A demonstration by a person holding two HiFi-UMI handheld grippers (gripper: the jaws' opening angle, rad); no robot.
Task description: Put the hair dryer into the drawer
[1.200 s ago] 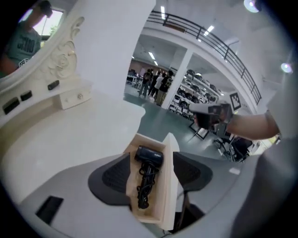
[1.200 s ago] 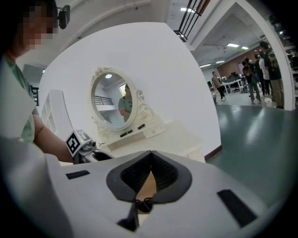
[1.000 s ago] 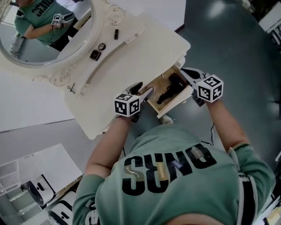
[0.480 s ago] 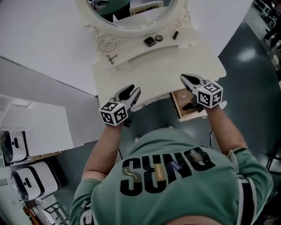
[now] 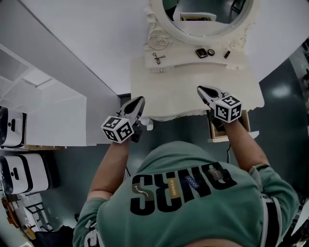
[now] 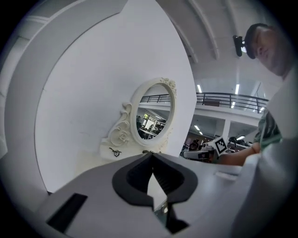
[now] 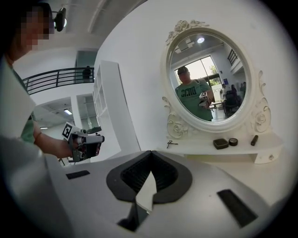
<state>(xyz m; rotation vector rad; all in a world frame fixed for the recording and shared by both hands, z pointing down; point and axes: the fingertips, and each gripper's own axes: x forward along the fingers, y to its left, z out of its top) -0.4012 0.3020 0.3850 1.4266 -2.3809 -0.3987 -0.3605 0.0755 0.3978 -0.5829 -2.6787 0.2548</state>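
Note:
The open wooden drawer (image 5: 245, 124) sticks out from under the cream dressing table (image 5: 183, 91), at its right end. My right hand covers most of the drawer, and the hair dryer does not show in any view. My left gripper (image 5: 140, 100) hovers at the table's front left edge, its jaws shut on nothing (image 6: 150, 153). Over the front right part of the table my right gripper (image 5: 200, 89) is held level. Its tips meet with nothing between them (image 7: 150, 152). Both grippers point toward the mirror.
An oval mirror (image 5: 207, 14) stands at the back of the table. On the shelf below it lie scissors (image 5: 158, 58), a dark compact (image 5: 201, 52), a round tin (image 5: 211, 51) and a small tube (image 5: 227, 54). White shelving (image 5: 43, 111) and white cases (image 5: 19, 173) stand to the left.
Both grippers have left the drawer and risen over the table's front edge. The left jaws have gone from open to shut. The hair dryer, seen lying in the drawer before, is now hidden.

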